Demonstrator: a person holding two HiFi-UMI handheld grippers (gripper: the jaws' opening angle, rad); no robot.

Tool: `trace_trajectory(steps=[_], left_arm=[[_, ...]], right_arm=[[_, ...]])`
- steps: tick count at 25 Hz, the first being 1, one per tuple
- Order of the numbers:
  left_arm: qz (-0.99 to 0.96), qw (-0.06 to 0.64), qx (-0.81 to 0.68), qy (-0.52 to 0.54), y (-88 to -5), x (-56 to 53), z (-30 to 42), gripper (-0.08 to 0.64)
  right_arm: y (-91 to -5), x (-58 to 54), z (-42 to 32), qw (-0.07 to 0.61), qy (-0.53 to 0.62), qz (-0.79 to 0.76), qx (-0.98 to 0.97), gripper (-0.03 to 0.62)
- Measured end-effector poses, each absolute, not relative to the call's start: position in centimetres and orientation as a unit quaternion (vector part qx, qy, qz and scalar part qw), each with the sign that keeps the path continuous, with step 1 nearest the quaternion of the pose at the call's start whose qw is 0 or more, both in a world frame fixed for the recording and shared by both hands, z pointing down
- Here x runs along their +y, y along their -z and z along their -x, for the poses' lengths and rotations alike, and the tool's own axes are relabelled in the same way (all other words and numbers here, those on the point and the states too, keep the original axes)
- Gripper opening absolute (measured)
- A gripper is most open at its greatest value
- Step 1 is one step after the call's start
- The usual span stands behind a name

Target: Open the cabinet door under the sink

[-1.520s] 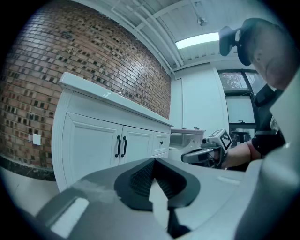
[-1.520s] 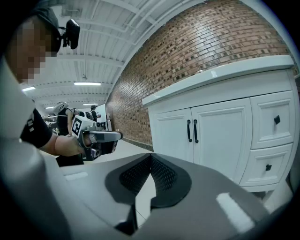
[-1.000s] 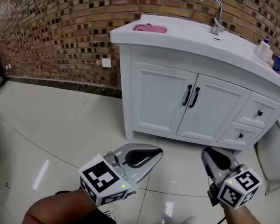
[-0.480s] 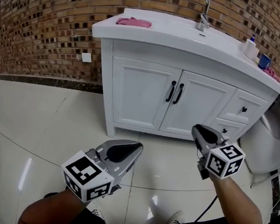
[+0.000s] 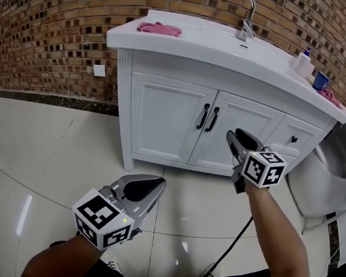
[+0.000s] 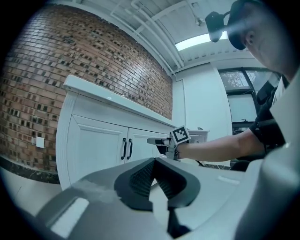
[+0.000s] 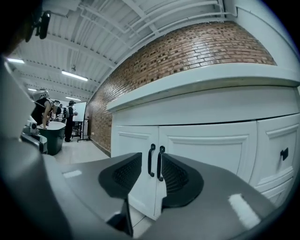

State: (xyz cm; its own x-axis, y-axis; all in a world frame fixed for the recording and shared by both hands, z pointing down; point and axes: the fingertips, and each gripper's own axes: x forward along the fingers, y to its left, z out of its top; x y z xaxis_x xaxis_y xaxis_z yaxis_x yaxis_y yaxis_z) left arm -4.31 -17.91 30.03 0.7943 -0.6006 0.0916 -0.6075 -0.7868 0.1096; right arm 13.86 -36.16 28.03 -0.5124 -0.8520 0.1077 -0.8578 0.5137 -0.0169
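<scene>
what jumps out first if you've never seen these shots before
The white sink cabinet against the brown brick wall dominates, with its pair of black door handles at the middle. The right gripper hangs before those doors, its jaws just opened with nothing between them. A pink cloth lies on the left end of the white countertop.

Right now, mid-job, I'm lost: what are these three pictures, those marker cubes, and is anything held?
No robot: a person holds a two-fingered gripper in each hand; the marker cubes are part of them. The picture showing both arms is from a head camera looking down; the other two from cameras riding the grippers. The left gripper hangs low, fingers together, empty. The right gripper faces the black door handles of the sink cabinet; its fingers have just been opening, nothing between them. On the countertop: a pink cloth, a bottle, a blue cup.
</scene>
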Motion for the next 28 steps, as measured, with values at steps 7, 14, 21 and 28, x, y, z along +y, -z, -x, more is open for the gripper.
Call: trace_trajectory(steps=[7,14,21,28], left_arm=[[-0.941,0.065,-0.333,-0.014,-29.6,-19.2,4.7,0.006],[-0.943,0.071,-0.325,-0.022,-30.2,-20.3,4.0,0.006],[-0.944,0.087,-0.316,-0.029,-31.3,-21.3,3.5,0.006],[-0.943,0.095,-0.316,-0.039,-31.9,-21.9,3.7,0.006]], right_arm=[[-31.4,-41.3,-13.2,0.069,-0.045,-0.514,-0.854,0.132],[-33.5,-44.7,-12.6,0.072,-0.058,-0.521,-0.848,0.132],[-34.8,-46.3,-10.9,0.072,-0.059,-0.506,-0.857,0.132],[-35.0,-46.8,-10.5,0.081,-0.042,-0.509,-0.856,0.11]])
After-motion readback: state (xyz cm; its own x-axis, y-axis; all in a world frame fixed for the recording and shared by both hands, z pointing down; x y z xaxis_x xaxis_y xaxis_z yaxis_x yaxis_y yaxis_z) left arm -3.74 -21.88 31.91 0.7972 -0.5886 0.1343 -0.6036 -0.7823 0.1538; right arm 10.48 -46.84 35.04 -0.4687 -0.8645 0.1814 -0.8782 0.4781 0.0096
